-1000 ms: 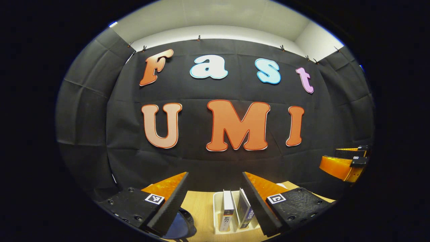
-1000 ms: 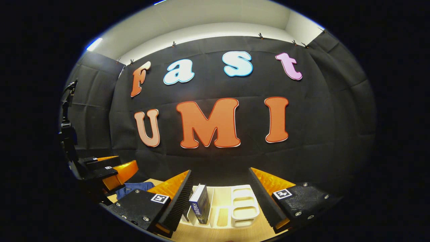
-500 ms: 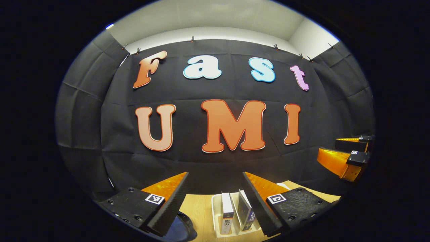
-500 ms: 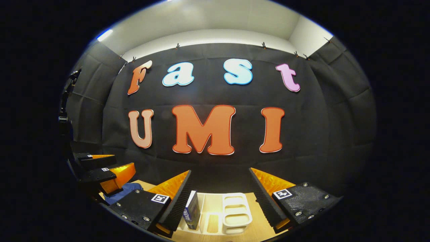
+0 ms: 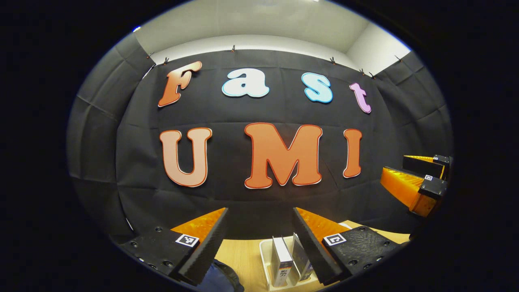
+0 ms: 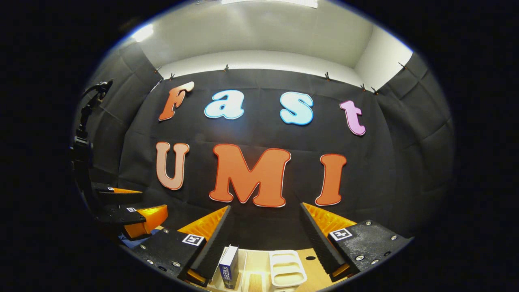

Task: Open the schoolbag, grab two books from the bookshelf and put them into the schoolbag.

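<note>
The wooden worktop (image 5: 243, 255) is being seen low in both views, because both grippers are being held level above it and aimed at the booth's back wall rather than down at the work. A white bookshelf (image 6: 287, 271), a slotted rack, is being kept toward the worktop's far edge so that the books are being held upright and reachable from the near side. In the left gripper view two books (image 5: 281, 261) are being supported side by side in its slots. The schoolbag (image 5: 219, 280), a dark blue mass, is being left at the near edge, left of the rack; whether it is open cannot be told. The left gripper (image 5: 259, 243) is being held with its jaws spread wide and nothing between them, roughly in line with the books. The right gripper (image 6: 265, 239) is likewise being held wide and empty, with one blue book (image 6: 228, 267) just beside its left finger.
</note>
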Available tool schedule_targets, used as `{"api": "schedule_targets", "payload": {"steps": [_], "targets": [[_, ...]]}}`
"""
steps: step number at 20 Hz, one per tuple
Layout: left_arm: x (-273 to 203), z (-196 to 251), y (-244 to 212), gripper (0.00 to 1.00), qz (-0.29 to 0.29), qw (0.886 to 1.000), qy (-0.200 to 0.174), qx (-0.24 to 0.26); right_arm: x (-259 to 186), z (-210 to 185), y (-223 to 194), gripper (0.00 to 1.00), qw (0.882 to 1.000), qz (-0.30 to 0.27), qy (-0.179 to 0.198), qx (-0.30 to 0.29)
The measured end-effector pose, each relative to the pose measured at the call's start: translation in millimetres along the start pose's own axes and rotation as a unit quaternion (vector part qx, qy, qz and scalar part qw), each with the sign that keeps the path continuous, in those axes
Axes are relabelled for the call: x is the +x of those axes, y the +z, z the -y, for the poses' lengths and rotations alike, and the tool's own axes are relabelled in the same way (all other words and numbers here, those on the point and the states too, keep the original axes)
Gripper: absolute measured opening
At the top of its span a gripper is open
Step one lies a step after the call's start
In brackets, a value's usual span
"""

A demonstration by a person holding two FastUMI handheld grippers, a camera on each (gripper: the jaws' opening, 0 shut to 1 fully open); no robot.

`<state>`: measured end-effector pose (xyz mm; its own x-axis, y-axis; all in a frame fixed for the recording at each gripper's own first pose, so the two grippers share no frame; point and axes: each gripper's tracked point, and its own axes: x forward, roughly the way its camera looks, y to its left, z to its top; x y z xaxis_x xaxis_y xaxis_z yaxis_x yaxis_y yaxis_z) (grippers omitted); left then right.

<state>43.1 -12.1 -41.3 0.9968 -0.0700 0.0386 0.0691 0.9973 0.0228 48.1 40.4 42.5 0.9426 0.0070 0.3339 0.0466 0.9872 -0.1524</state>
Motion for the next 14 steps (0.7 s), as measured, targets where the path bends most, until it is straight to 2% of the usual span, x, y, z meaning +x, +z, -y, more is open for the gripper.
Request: {"api": "schedule_targets", "payload": {"steps": [5, 7, 8, 13, 14], "targets": [[-2.4, -1.9, 4.9, 0.98, 0.010, 1.000, -0.006, -0.009, -0.1, -6.0, -20.9, 0.96, 0.999, -0.041, 0.019, 0.015], [-4.2, -0.4, 10.7, 0.95, 0.021, 1.000, -0.010, -0.009, 1.7, 2.2, -23.8, 0.96, 0.999, -0.045, 0.008, -0.001], [-3.6, -0.9, 10.3, 0.95, 0.021, 1.000, -0.007, -0.008, 2.0, 4.7, -26.0, 0.96, 0.999, -0.049, 0.003, -0.004], [-2.7, -17.2, -3.3, 0.98, 0.009, 1.000, 0.021, -0.017, 1.5, -11.2, -49.8, 0.96, 0.995, -0.087, 0.032, 0.038], [-3.2, -21.2, -9.8, 0.95, 0.004, 1.000, 0.027, -0.011, 1.1, -9.1, -53.9, 1.00, 0.994, -0.095, 0.030, 0.038]]}}
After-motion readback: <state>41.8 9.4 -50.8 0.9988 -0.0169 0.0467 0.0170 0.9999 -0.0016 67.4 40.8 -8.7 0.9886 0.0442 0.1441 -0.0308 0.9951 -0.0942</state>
